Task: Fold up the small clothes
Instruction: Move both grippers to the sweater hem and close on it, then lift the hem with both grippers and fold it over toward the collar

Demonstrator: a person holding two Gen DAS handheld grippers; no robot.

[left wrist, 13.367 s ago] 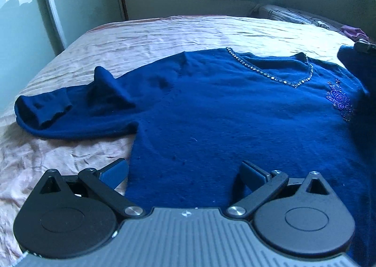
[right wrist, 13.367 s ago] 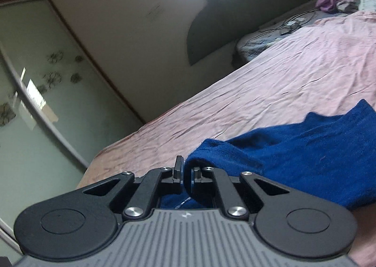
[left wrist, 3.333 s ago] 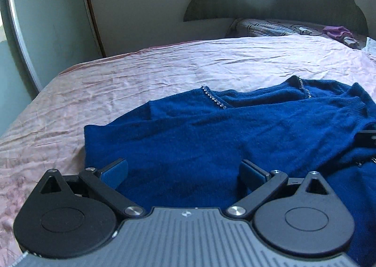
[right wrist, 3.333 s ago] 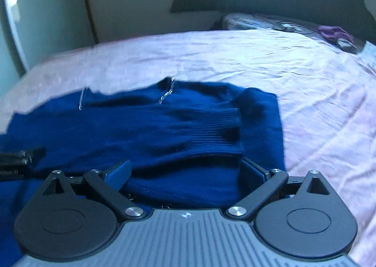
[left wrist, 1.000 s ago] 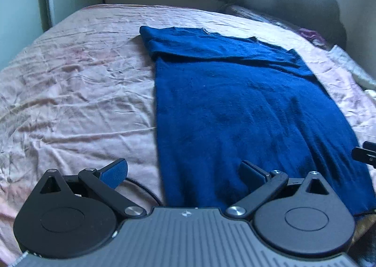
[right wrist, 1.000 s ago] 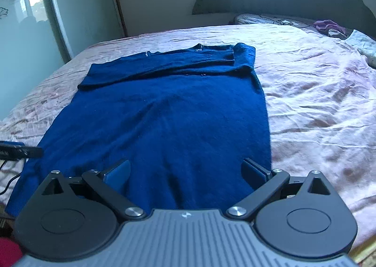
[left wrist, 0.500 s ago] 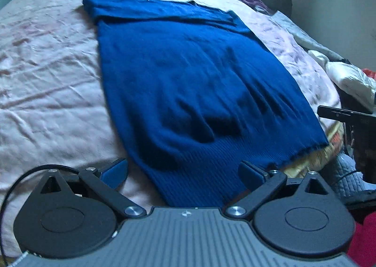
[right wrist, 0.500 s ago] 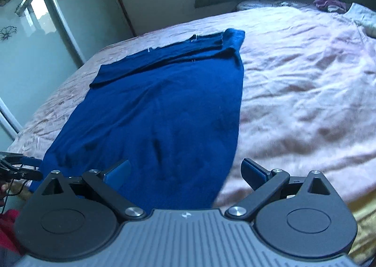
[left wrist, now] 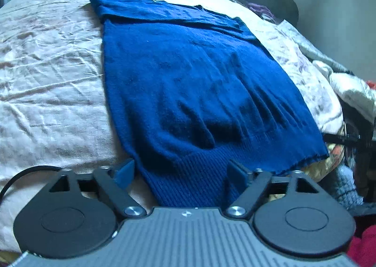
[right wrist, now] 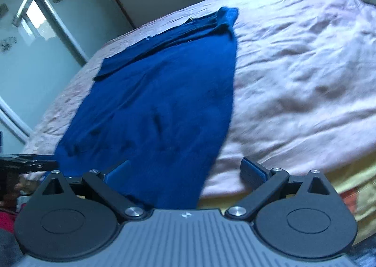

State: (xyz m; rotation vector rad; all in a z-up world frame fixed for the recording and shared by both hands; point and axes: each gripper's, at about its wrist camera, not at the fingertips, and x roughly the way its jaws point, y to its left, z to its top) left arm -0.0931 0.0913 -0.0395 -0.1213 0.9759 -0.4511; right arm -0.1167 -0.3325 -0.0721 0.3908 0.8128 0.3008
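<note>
Crumpled bedding (left wrist: 347,88) right of the bed (left wrist: 47,55); blue sweater (left wrist: 192,79) hem between closing left gripper (left wrist: 181,173) fingers, untouched; right gripper (right wrist: 185,169) fingers wide apart.

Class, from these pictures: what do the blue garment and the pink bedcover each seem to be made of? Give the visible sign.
Blue garment: probably a soft knit, wool or acrylic; matte, fuzzy surface and a ribbed band at the near hem. Pink bedcover: likely a thin woven fabric, perhaps satin-like; it shows a faint sheen and fine, sharp creases.

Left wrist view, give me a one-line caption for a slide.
Left gripper closing around the ribbed hem of a blue sweater lying sleeves-folded on a pink bedspread.
</note>
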